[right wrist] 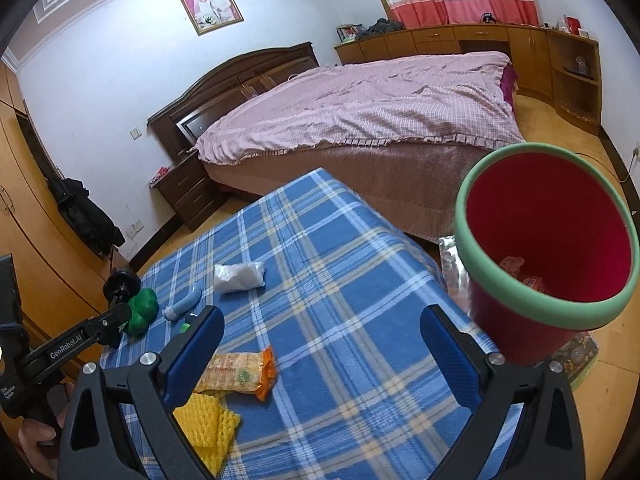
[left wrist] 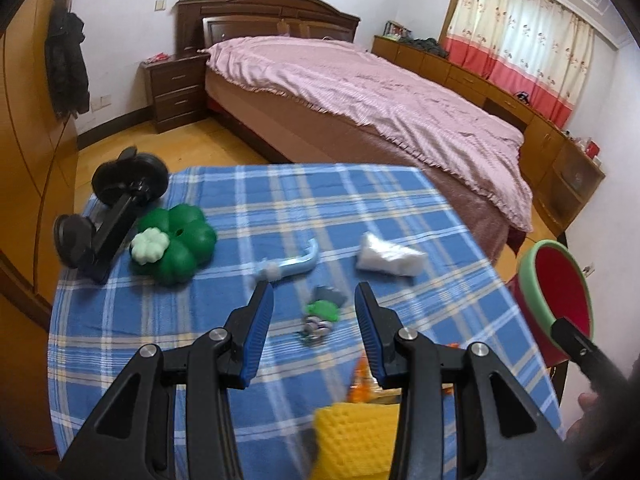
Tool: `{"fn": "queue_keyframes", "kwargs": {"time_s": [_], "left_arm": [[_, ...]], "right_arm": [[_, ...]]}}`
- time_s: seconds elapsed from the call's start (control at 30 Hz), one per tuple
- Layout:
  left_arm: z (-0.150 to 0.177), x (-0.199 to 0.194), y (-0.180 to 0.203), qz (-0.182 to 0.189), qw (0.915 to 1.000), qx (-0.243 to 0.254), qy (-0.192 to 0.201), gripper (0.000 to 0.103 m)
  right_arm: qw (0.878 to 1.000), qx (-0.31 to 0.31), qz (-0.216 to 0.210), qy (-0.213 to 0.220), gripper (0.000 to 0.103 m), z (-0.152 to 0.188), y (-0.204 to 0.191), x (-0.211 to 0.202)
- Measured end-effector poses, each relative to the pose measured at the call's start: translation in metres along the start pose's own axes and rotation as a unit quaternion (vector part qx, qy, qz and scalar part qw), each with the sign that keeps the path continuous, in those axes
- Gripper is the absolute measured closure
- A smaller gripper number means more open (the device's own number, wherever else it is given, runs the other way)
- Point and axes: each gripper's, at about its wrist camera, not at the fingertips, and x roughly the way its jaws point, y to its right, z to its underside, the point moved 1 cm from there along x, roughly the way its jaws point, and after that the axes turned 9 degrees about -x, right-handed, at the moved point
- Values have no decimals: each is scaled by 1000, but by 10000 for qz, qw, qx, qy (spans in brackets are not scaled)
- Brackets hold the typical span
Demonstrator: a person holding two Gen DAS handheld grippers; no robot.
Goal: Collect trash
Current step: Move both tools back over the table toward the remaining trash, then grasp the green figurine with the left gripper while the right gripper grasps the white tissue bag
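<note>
Both grippers over the blue plaid table (left wrist: 280,200), nothing held. Left gripper (left wrist: 314,308): jaws partly open, empty, hovering above a small green/grey scrap (left wrist: 322,314) that sits on the cloth between the fingertips in view, not touched. Right gripper (right wrist: 322,330): jaws wide apart, empty, bare cloth between them. Trash on table: white crumpled wrapper (left wrist: 388,258) toward far side, light-blue curved piece (left wrist: 290,266) left of it, orange snack wrapper (right wrist: 240,372) near edge just beside right gripper's left finger, yellow foam net (right wrist: 208,426) next to it at near edge. Green clover-shaped item (left wrist: 176,242) and black dumbbell-like thing (left wrist: 116,208) at left end, touching or nearly so. Red bin w/ green rim (right wrist: 548,256) stands off table's right side, upright, some scraps already inside. Pink-covered bed (left wrist: 360,92) behind.
</note>
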Motion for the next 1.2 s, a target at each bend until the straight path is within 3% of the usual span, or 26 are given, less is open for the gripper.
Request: {"fn": "queue_keyframes", "kwargs": {"time_s": [0.23, 0.73, 0.83, 0.9, 0.97, 1.2], "left_arm": [[6, 31, -16, -58, 9994, -64, -346, 60], [17, 81, 3, 111, 9960, 319, -827, 60], [20, 87, 7, 125, 9958, 417, -809, 61], [22, 88, 11, 173, 9958, 555, -714, 74], [24, 88, 12, 296, 9954, 570, -711, 79], [18, 77, -10, 454, 9976, 75, -521, 79]], "right_arm": [[9998, 13, 48, -208, 2, 5, -6, 22], [9987, -12, 169, -477, 2, 7, -2, 48], [9985, -30, 185, -506, 2, 7, -2, 51], [9984, -52, 191, -526, 2, 7, -4, 53], [9982, -97, 191, -561, 2, 7, -6, 56], [9973, -335, 130, -643, 2, 3, -25, 68]]}}
